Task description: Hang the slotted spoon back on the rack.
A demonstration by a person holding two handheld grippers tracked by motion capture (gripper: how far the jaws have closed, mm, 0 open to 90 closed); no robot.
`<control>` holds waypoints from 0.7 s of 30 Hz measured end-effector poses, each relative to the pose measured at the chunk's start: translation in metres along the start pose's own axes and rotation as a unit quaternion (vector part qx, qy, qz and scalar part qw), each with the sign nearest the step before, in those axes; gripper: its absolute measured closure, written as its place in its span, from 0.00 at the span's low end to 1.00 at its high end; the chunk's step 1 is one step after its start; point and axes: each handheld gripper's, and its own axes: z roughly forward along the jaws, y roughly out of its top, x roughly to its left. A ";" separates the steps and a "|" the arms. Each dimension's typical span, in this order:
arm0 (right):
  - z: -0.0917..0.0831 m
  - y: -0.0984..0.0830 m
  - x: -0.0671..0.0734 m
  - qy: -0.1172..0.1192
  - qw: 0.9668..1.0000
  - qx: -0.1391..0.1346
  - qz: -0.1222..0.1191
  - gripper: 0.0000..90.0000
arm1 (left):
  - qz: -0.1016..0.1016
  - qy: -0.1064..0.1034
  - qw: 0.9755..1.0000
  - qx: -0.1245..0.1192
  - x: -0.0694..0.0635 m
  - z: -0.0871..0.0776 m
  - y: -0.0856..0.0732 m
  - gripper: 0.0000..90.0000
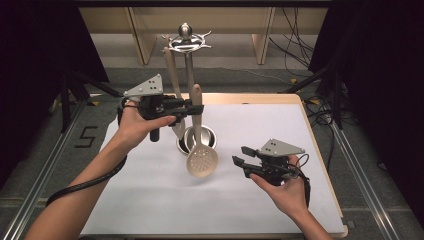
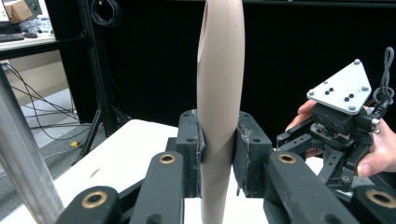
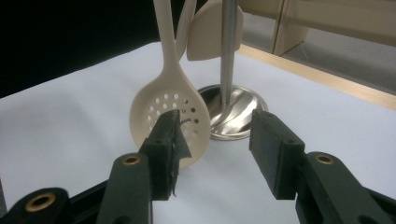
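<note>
A beige slotted spoon (image 1: 202, 161) hangs upright just above the white table, its handle (image 2: 219, 84) pinched between the jaws of my left gripper (image 1: 196, 106), which is shut on it. The spoon sits right in front of a metal utensil stand (image 1: 188, 65), whose round base (image 1: 199, 138) rests on the table. A second beige utensil (image 1: 171, 70) hangs from the stand's top. My right gripper (image 1: 240, 155) is held low to the right of the spoon's head, open, with nothing between its jaws. In the right gripper view the perforated spoon head (image 3: 161, 109) is just beyond my right gripper (image 3: 217, 135).
A white sheet (image 1: 150, 200) covers the wooden-edged table (image 1: 320, 150). Dark curtains, tripod legs and cables surround the table. In the left gripper view the other hand's gripper (image 2: 336, 135) is at the right.
</note>
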 end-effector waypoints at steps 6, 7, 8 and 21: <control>-0.003 0.000 -0.001 0.007 1.000 0.018 0.011 0.60 | 0.001 -0.001 1.000 0.001 0.003 -0.002 0.004 0.82; -0.003 0.000 -0.001 0.006 1.000 0.019 0.011 0.60 | 0.001 0.000 1.000 0.001 0.004 -0.002 0.004 0.82; -0.002 0.000 -0.002 0.004 1.000 0.015 0.004 0.60 | 0.001 0.000 1.000 0.001 0.004 -0.002 0.005 0.82; -0.003 0.000 -0.004 0.002 1.000 0.011 -0.005 0.60 | 0.002 0.002 1.000 0.000 0.011 -0.007 0.009 0.82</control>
